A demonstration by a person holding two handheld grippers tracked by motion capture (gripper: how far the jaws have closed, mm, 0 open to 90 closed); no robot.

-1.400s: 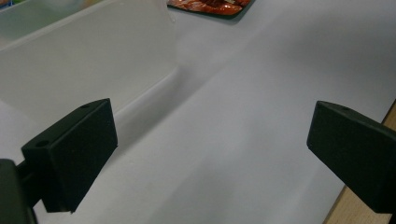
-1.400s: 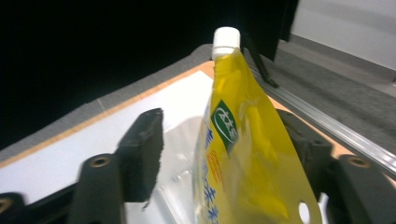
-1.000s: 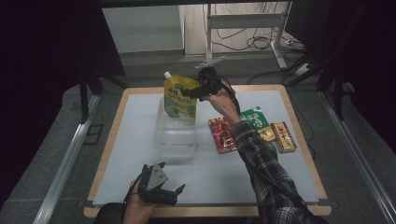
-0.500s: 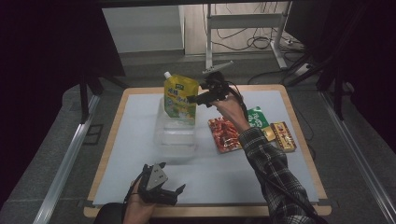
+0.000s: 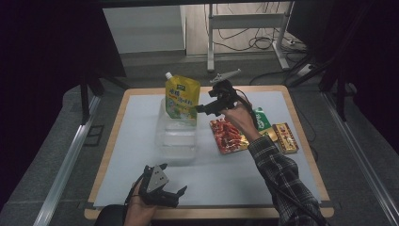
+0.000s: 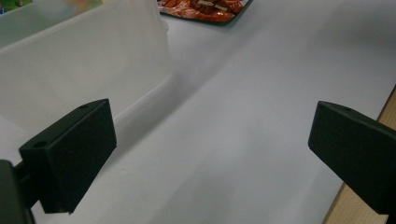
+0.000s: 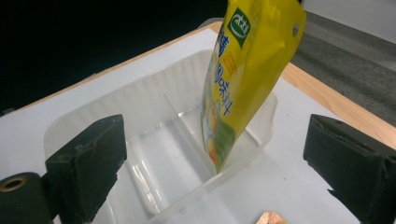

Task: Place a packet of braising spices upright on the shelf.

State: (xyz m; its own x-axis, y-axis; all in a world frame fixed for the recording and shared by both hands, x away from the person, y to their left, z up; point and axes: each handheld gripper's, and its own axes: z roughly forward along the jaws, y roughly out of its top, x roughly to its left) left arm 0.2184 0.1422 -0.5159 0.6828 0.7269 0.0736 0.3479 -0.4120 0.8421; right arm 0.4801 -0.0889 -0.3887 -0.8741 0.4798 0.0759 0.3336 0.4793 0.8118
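A yellow spouted pouch point(image 5: 181, 96) point(image 7: 247, 79) stands upright in the far compartment of a clear plastic container point(image 5: 178, 139) point(image 7: 154, 140) with a divider, in the middle of the white mat. My right gripper point(image 5: 205, 102) point(image 7: 215, 172) hovers just right of the pouch, pointing at it. Its jaws have just been opening and now stand wide, with nothing pressed between them. The pouch is apart from them. My left gripper point(image 5: 171, 179) point(image 6: 210, 158) rests low at the mat's near edge, open and empty, with the container's wall point(image 6: 70, 70) ahead to its left.
A red snack packet point(image 5: 228, 136) point(image 6: 205, 7) lies flat on the mat right of the container, under my right forearm. A green packet point(image 5: 261, 120) and a gold packet point(image 5: 284, 137) lie farther right. The wooden table rim point(image 5: 303, 136) frames the mat.
My right gripper has drawn away from the pouch to the right and a little lower. The pouch stays standing in the container. The left gripper has not moved.
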